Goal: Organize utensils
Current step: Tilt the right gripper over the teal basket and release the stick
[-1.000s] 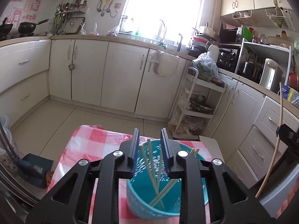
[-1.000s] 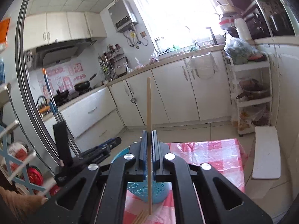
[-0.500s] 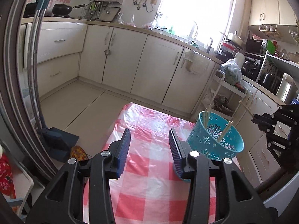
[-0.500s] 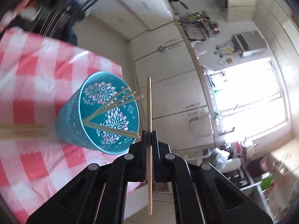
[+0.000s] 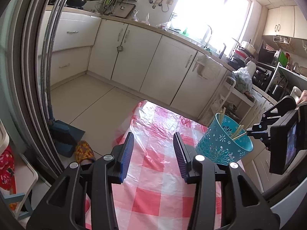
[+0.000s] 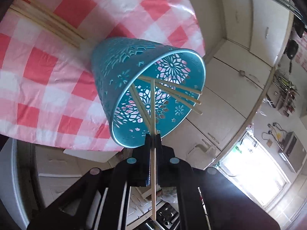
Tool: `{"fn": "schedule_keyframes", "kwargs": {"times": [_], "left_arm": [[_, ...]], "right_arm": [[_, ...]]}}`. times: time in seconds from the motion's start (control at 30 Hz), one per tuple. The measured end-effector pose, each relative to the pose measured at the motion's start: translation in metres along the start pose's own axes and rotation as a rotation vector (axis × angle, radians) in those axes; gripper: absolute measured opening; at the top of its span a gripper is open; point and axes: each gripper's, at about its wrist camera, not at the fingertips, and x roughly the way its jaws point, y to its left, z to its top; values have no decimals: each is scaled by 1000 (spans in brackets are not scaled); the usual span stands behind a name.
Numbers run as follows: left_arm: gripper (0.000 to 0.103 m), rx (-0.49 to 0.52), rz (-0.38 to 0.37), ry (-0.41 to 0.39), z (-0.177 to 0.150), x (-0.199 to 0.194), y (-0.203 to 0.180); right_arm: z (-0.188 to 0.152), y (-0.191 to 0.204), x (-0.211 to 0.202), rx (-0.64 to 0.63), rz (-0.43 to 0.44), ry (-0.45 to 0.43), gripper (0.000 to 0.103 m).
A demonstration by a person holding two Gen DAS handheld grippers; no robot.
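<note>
Hovering over the near end of the red-and-white checked tablecloth (image 5: 153, 174), the left gripper (image 5: 153, 151) had its blue-padded jaws standing well apart with only cloth showing between them. To its right and a little farther off, the teal cut-out holder (image 5: 223, 143) stood near the right edge of the table, several chopsticks leaning inside against its rim. The right gripper (image 6: 153, 134) sat just at the holder's rim, seen at the far right of the left wrist view; its jaws had just been opening, a narrow gap showing beside the single chopstick (image 6: 153, 153) that ran between them, its tip reaching down into the holder (image 6: 134, 80) among the others. In the right wrist view a loose bundle of chopsticks (image 6: 48, 23) lay flat on the cloth just beyond the holder's base. Past the table lay pale floor tiles, then a run of cream cabinets (image 5: 145, 61) under a bright window.
</note>
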Motion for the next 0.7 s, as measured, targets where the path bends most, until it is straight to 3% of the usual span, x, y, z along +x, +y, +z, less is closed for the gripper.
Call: {"fn": "schedule_keyframes", "kwargs": {"times": [0.03,0.07,0.1,0.2,0.27,0.33,0.37,0.47,0.57,0.7], "left_arm": [[41,-1,-2,1,-1,-1,1],[42,2,-3,3,-2,-3,1],[44,12,-2,5,-4,-5,2],[52,54,10,10,-9,-13,1],[55,79,18,26,-13,-16,1],[58,97,20,51,-18,-20,1],[60,103,23,63,-21,-23,1],[67,127,35,121,-32,-28,-4],[70,163,45,183,-45,-30,-13],[71,210,51,235,-61,-43,-34]], "right_arm": [[1,-7,0,25,2,5,24],[0,-18,-3,92,-12,-13,53],[-2,-28,-7,172,-5,-45,61],[-37,-72,-32,618,105,-197,61],[-78,-86,-48,947,127,-293,61],[-117,-80,-64,1235,131,-373,67],[-135,-70,-74,1379,134,-419,75],[-171,-22,-95,1754,194,-543,85],[-167,33,-99,1993,321,-603,85],[-121,100,-98,2136,476,-572,82]]}}
